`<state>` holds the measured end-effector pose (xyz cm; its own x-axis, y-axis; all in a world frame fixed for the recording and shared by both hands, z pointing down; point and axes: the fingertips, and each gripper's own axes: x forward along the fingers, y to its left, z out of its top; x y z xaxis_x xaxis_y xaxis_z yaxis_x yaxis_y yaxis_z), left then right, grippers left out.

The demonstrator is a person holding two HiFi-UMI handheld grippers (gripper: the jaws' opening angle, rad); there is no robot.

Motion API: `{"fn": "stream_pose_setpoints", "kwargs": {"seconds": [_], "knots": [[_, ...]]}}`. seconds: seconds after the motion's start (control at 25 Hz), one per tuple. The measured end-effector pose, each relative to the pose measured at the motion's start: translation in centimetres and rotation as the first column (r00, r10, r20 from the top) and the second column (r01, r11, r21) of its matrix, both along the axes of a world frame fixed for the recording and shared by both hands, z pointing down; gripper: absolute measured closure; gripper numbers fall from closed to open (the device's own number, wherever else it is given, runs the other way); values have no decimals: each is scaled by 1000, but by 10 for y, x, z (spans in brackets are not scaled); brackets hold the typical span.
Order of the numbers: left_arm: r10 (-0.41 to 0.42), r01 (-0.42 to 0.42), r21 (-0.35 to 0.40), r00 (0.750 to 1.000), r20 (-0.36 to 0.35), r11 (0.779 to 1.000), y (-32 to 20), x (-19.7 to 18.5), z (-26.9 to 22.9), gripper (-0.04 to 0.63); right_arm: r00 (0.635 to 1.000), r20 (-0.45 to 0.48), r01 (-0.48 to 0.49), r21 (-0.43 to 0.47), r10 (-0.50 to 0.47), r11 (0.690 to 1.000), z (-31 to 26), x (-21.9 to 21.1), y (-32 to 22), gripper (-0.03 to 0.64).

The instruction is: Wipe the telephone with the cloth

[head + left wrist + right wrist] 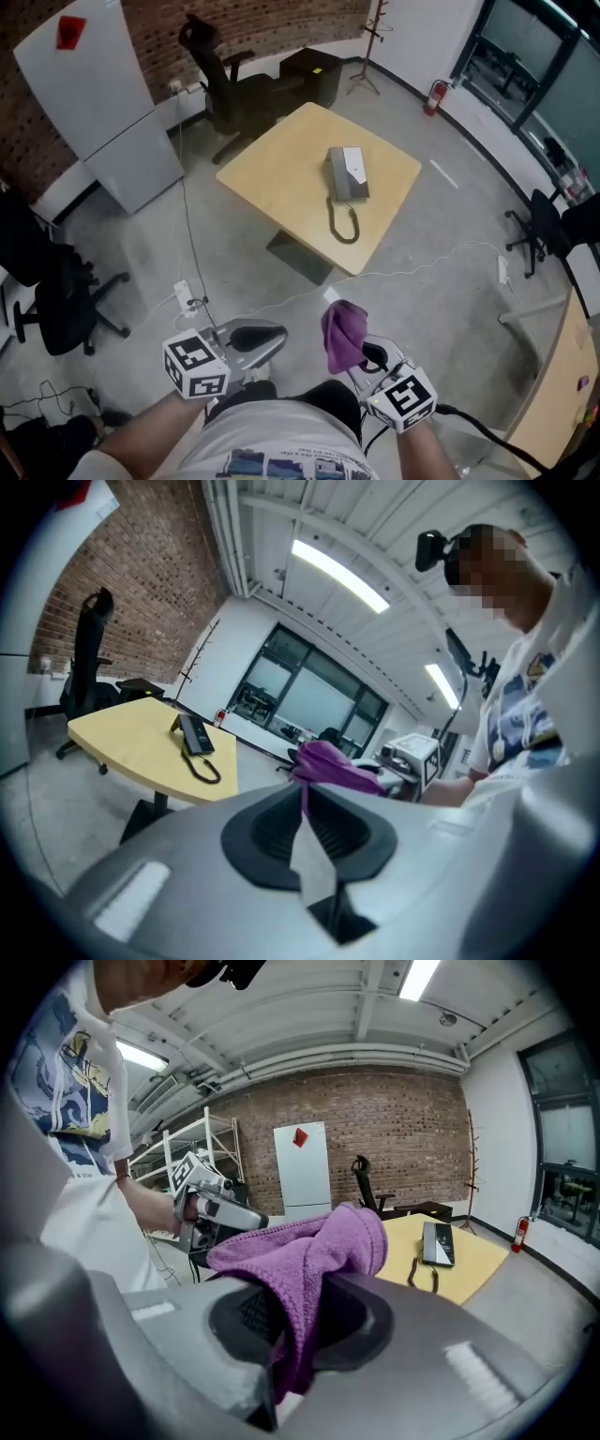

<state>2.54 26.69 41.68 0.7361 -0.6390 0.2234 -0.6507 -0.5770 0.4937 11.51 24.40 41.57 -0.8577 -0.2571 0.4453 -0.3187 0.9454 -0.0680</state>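
Observation:
The grey telephone [347,173] lies on a yellow table [281,159] well ahead of me, its coiled cord [342,223] trailing toward the near edge. My right gripper [363,356] is shut on a purple cloth [343,335] that bunches up above its jaws. In the right gripper view the cloth [309,1260] fills the gap between the pads, with the telephone [437,1243] far beyond it. My left gripper [267,336] is shut with nothing in it. It sits level with the right one, and its view shows the telephone [194,733] far off.
Grey concrete floor lies between me and the table. A power strip [183,298] and cables run across it. A black office chair [225,89] and a dark cabinet [312,75] stand behind the table, a white panel [103,94] at the back left, and another chair [56,300] at the left.

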Motion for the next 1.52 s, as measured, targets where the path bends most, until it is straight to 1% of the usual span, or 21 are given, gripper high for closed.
{"fn": "stream_pose_setpoints", "kwargs": {"seconds": [0.12,0.24,0.32,0.48,0.72,0.88,1.0,1.12,1.2,1.28,1.36,1.52], "knots": [[-2,2,-14,1000,-19,1000,-12,-32,8,571,1000,-17,-5,14,5,1000,-4,-28,-7,574],[-15,14,-29,999,-37,999,-31,-53,16,568,999,-41,-17,5,17,1000,-3,-41,-18,572],[-27,25,-31,998,-49,999,-51,-61,18,568,999,-35,-19,4,19,1000,-4,-46,-32,572],[-33,30,-42,997,-67,999,-104,-66,23,563,999,-25,-41,0,41,999,4,-45,-79,572],[-67,56,-106,993,-99,993,-196,-66,35,532,998,2,-60,-22,60,998,10,-39,-165,573],[-100,80,-161,988,-118,984,-249,-68,52,512,999,-14,-53,-15,53,998,15,-31,-210,573],[-101,72,-216,987,-128,974,-280,-67,71,509,996,-29,-79,-23,79,997,19,-27,-233,572],[-102,60,-274,985,-140,960,-309,-68,95,506,994,-27,-106,-48,105,993,20,-27,-245,573],[-99,51,-306,985,-143,951,-330,-71,114,503,989,-42,-143,-62,140,988,25,-25,-253,574],[-99,36,-338,981,-169,940,-352,-73,134,503,982,-69,-181,-69,177,981,32,-25,-258,573],[-100,24,-368,977,-190,930,-372,-76,153,496,973,-92,-221,-79,214,972,36,-24,-263,573],[-81,-18,-420,973,-216,907,-409,-72,180,477,944,-124,-320,-102,307,942,30,-22,-275,574]]}}
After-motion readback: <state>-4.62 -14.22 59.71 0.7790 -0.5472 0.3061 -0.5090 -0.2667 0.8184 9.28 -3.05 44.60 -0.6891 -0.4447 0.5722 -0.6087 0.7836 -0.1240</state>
